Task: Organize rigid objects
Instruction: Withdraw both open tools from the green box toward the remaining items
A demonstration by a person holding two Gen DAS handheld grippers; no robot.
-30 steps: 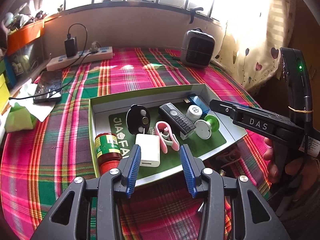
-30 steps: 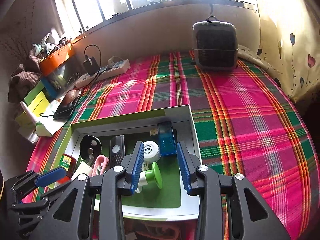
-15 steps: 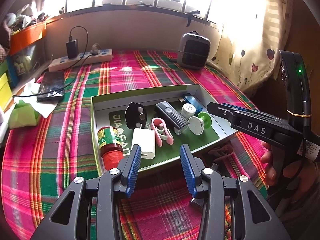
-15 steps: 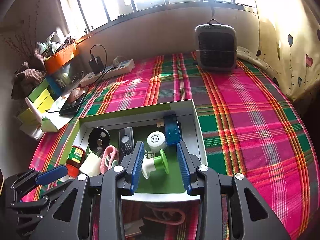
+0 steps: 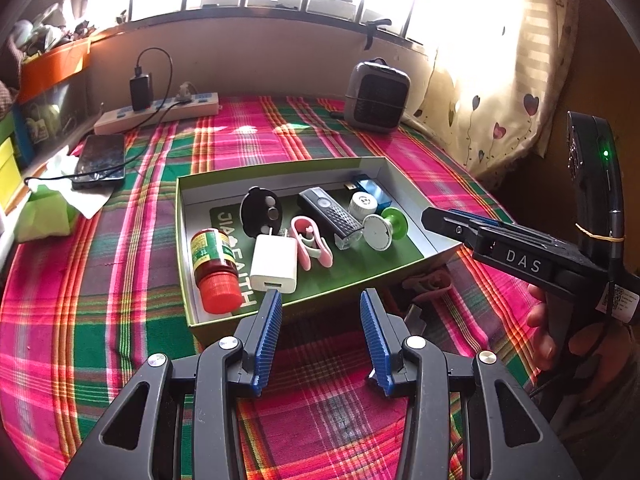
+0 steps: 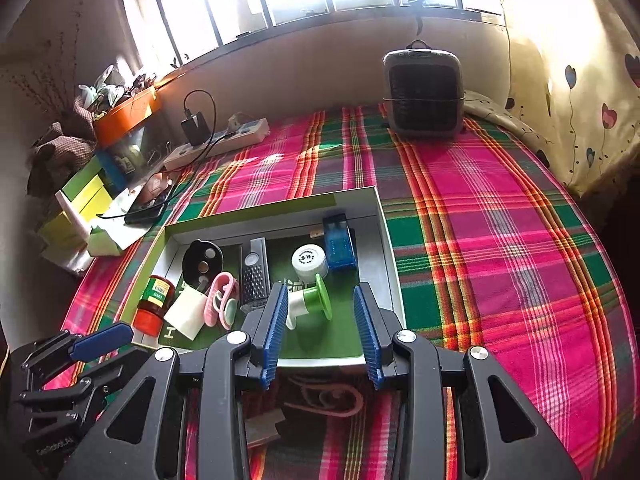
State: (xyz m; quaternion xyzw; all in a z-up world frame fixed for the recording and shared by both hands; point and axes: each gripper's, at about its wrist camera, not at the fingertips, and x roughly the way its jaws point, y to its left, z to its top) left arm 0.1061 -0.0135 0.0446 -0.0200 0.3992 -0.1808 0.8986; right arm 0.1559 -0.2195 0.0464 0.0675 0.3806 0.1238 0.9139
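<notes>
On the plaid cloth point(image 5: 120, 264), a shallow open box point(image 5: 182, 240) with a green floor is seen, and the task's small rigid things are gathered inside it. Along its left wall a red-capped bottle point(image 5: 214, 266) is laid on its side, with a white charger point(image 5: 275, 266) just beside it and a pink clip point(image 5: 310, 242) next to that. A black round disc point(image 5: 262, 212) is propped behind the charger. Toward the middle a black remote-like bar point(image 5: 330, 214) is placed at a slant, and a white cap point(image 5: 362, 204), a blue case point(image 5: 370, 188) and a green-and-white spool point(image 5: 386, 228) are grouped near the right wall.

The left tongs point(image 5: 320, 336) are held apart above the cloth just short of the box's near wall, with nothing between the blue pads. The right tongs point(image 6: 322, 332) are likewise held apart over the near edge of the box, empty; in the right wrist view the spool point(image 6: 310, 304) is seen just beyond the left pad, not clamped.

In front of the box, a pink loop point(image 6: 328, 398) and a small grey piece point(image 6: 262, 426) are left on the cloth. A grey heater point(image 5: 378, 96), a power strip point(image 5: 160, 110) and a phone point(image 5: 100, 162) are set well apart from the box, near the window wall.
</notes>
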